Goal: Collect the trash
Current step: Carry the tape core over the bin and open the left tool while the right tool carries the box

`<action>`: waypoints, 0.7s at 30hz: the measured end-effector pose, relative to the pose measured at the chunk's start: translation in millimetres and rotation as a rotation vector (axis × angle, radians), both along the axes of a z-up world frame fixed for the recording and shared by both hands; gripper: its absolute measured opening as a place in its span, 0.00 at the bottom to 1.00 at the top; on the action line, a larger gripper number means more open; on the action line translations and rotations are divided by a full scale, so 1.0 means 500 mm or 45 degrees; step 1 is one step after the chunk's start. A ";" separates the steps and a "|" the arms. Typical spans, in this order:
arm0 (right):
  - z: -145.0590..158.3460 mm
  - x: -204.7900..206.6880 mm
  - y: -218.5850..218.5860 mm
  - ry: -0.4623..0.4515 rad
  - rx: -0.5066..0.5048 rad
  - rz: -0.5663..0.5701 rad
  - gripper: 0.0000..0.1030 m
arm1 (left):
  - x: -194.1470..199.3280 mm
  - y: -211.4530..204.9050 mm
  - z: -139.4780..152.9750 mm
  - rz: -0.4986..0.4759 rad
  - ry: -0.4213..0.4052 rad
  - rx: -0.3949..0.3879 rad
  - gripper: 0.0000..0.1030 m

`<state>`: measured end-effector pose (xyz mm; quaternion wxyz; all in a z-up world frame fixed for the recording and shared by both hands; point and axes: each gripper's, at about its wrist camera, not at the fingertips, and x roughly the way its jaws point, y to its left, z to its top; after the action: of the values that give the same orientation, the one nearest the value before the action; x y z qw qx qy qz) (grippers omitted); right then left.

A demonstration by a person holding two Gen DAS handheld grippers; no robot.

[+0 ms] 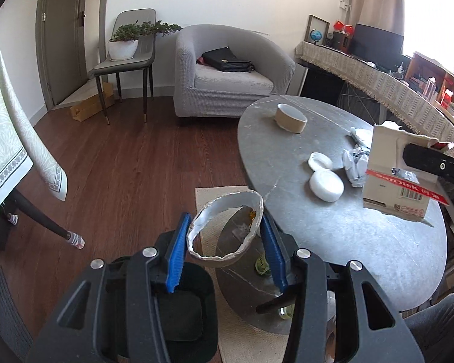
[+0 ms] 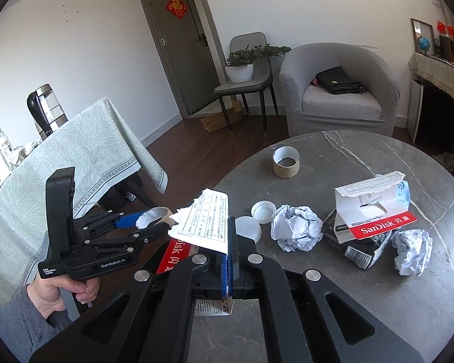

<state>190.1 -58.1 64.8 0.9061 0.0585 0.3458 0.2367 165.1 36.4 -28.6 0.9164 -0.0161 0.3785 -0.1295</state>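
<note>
Left gripper (image 1: 225, 239) has its blue fingers (image 1: 176, 257) clamped on a torn cardboard tape ring (image 1: 225, 227), held off the desk edge, above floor/rug, w/ a dark bin (image 1: 183, 308) right below the fingers. Right gripper (image 2: 230, 260) has its fingers pressed fully together on a torn SanDisk box (image 2: 205, 220), printed flap up, lifted over the near-left part of the desk (image 2: 363, 302); from the left cam the same box (image 1: 390, 175) hangs above the desk's right side. A hand (image 2: 57, 296) in a grey sleeve grips the left tool's handle. Still on the grey marble desk: a 2nd tape ring (image 2: 286, 161) at the far side, upright; two white caps (image 2: 263, 211) near the middle, just beside each other; crumpled paper ball (image 2: 296, 227) next to them; another torn SanDisk box (image 2: 375, 211) on top of dark printed wrapping, and a 2nd paper ball (image 2: 413, 251) at the right. Around: grey armchair (image 2: 339, 90) w/ a black bag (image 2: 337, 81) on it, a chair (image 2: 245, 75) carrying a potted plant (image 2: 242, 63), a cloth-covered table (image 2: 60, 157) at left, flat cardboard on the floor by the door (image 2: 178, 48). Desk rim sits close between left gripper and the remaining trash.
</note>
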 end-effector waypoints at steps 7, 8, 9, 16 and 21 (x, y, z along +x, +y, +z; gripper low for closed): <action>-0.014 0.018 0.092 0.025 -0.011 0.089 0.00 | 0.007 0.080 -0.066 0.117 0.143 0.040 0.48; -0.017 0.021 0.105 0.030 -0.014 0.100 0.00 | 0.006 0.091 -0.075 0.131 0.163 0.041 0.48; -0.019 0.023 0.119 0.036 -0.017 0.110 0.00 | 0.007 0.102 -0.084 0.140 0.182 0.039 0.48; -0.061 0.044 0.189 0.107 -0.055 0.146 0.00 | 0.007 0.188 -0.152 0.244 0.335 -0.020 0.48; -0.098 0.062 0.238 0.168 -0.100 0.160 0.00 | 0.004 0.229 -0.199 0.268 0.445 -0.036 0.48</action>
<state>221.3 60.9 16.0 0.8663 0.0165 0.4168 0.2750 167.2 150.8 -128.2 0.8449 -0.0907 0.5261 -0.0336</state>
